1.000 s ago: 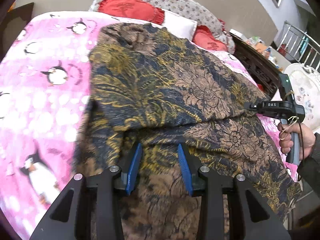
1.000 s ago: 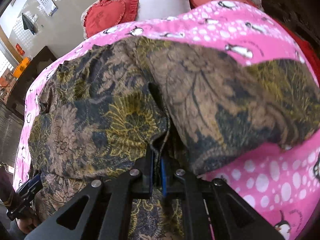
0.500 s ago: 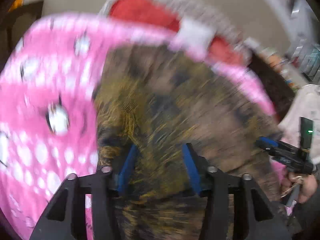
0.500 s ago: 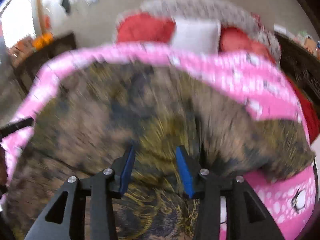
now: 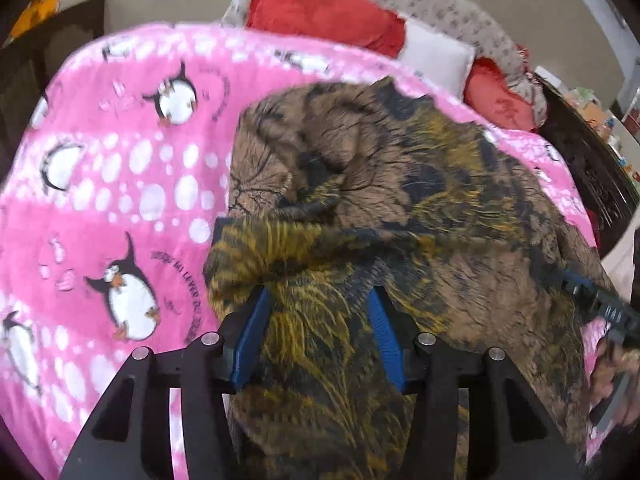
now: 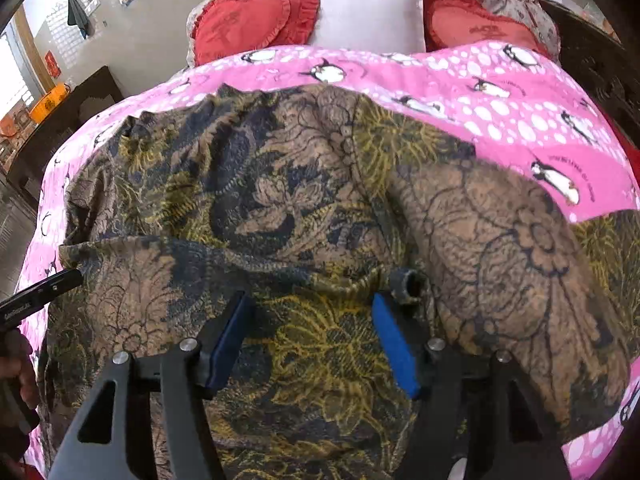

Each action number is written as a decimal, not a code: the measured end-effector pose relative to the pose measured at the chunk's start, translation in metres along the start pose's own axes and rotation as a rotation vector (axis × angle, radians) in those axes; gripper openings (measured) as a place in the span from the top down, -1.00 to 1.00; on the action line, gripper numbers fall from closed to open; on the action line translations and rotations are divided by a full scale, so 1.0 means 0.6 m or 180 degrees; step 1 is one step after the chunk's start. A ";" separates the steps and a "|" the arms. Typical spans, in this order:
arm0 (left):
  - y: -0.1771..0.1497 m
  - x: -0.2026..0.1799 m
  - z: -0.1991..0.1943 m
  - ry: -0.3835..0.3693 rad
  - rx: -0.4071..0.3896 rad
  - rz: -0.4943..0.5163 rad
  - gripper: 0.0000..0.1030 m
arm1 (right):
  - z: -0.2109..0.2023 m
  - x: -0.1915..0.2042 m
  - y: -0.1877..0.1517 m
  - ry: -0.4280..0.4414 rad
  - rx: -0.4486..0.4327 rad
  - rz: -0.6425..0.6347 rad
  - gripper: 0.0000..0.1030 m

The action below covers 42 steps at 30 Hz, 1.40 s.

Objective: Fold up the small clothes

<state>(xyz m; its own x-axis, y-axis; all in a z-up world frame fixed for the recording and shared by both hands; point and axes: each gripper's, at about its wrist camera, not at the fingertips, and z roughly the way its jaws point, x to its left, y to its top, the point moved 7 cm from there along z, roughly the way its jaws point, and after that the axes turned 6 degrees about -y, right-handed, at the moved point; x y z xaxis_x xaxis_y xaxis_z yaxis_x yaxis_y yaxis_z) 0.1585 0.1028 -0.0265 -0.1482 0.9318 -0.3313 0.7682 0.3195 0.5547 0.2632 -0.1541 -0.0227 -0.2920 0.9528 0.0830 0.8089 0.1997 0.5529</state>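
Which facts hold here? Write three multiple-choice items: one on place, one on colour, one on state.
1. Where does the patterned garment lie?
A. on the floor
B. on the pink penguin blanket
C. on a chair

2. What colour is the pillow between the red cushions?
A. white
B. green
C. black

3. How is the right claw?
A. shut on the garment
B. shut on a cushion
C. open

Answers:
1 B: pink blanket shows around the garment's edges.
2 A: it is plain white.
3 C: its blue pads stand apart over the cloth, pinching nothing; its jaws have just been opening.
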 end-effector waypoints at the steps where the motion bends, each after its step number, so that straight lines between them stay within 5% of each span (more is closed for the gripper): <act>1: -0.005 -0.004 -0.011 -0.0031 -0.0024 0.0007 0.40 | -0.012 -0.001 0.004 0.0038 -0.0032 0.0020 -0.27; 5: -0.053 -0.029 -0.072 -0.0264 -0.0194 0.0104 0.40 | -0.129 -0.051 0.049 0.0191 -0.0657 0.0159 -0.29; 8: -0.115 -0.045 -0.083 -0.0396 -0.0187 0.0259 0.39 | -0.198 -0.196 0.061 -0.0323 -0.0878 0.0340 -0.48; 11: -0.167 -0.050 -0.067 -0.0427 -0.0143 0.0391 0.37 | -0.207 -0.381 0.025 -0.0836 -0.0606 0.0926 -0.44; 17: -0.177 -0.062 -0.049 -0.0419 -0.0135 0.0453 0.18 | -0.169 -0.603 -0.102 -0.0215 -0.0361 0.2493 -0.14; 20: -0.177 -0.063 -0.049 -0.0411 -0.0130 0.0469 0.17 | -0.136 -0.620 -0.122 0.0069 -0.0368 0.2767 -0.03; 23: -0.175 -0.061 -0.048 -0.0425 -0.0128 0.0459 0.16 | -0.112 -0.623 -0.116 -0.0012 -0.0437 0.2740 -0.01; 27: -0.175 -0.063 -0.045 -0.0434 -0.0128 0.0448 0.16 | -0.121 -0.617 -0.097 -0.0227 -0.0485 0.2519 0.88; 37: -0.174 -0.059 -0.048 -0.0538 -0.0155 0.0376 0.16 | -0.418 -0.619 0.010 -0.0907 -0.1484 0.1892 0.88; 42: -0.174 -0.055 -0.051 -0.0632 -0.0174 0.0298 0.16 | -0.437 -0.453 0.083 -0.0479 -0.1555 0.1271 0.88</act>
<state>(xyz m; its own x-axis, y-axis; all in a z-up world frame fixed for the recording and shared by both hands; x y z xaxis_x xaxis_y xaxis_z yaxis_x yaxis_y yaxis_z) 0.0640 0.0443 -0.0500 0.0518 0.9074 -0.4170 0.7372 0.2469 0.6289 0.2494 -0.4632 0.1995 0.0868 0.9609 0.2628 0.5048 -0.2699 0.8200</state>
